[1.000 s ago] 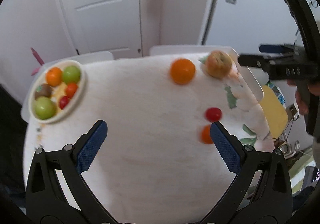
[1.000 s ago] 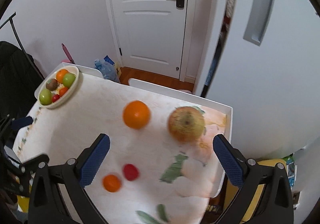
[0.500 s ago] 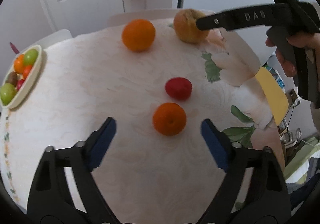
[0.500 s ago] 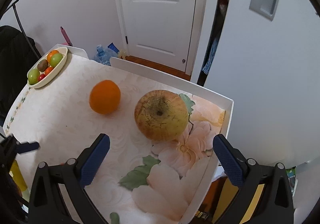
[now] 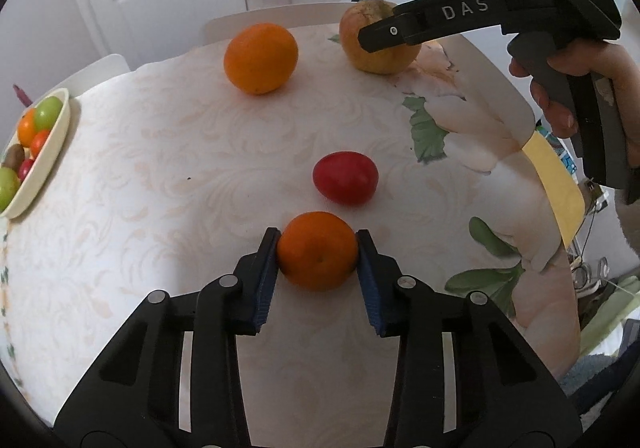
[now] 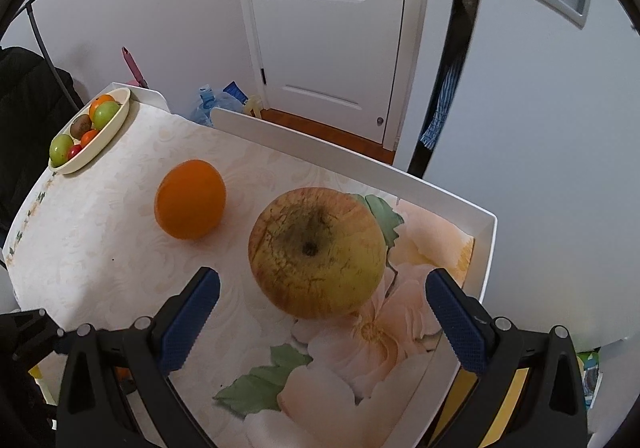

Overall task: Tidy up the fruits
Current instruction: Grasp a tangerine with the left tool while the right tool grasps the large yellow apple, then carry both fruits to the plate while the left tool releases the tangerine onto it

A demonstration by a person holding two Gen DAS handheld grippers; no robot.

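Observation:
My left gripper [image 5: 317, 244] is shut on a small orange mandarin [image 5: 317, 250] that rests on the table. A red plum-like fruit [image 5: 345, 178] lies just beyond it. A large orange [image 5: 261, 57] [image 6: 190, 204] and a big yellow-red apple [image 6: 318, 256] [image 5: 370, 56] lie farther back. My right gripper [image 6: 322, 286] is open, its fingers on either side of the apple's near half, not touching. A cream bowl [image 5: 44, 164] [image 6: 116, 132] at the far left holds several small fruits.
The table [image 5: 160, 188] has a pale floral cloth and a raised white rim [image 6: 360, 164] at the back and right. A white door [image 6: 332, 28] and a water bottle [image 6: 210, 106] stand behind. A dark garment [image 6: 24, 100] hangs at left.
My left gripper moved forward and closed on the mandarin. My right gripper moved down and closer to the apple, staying open.

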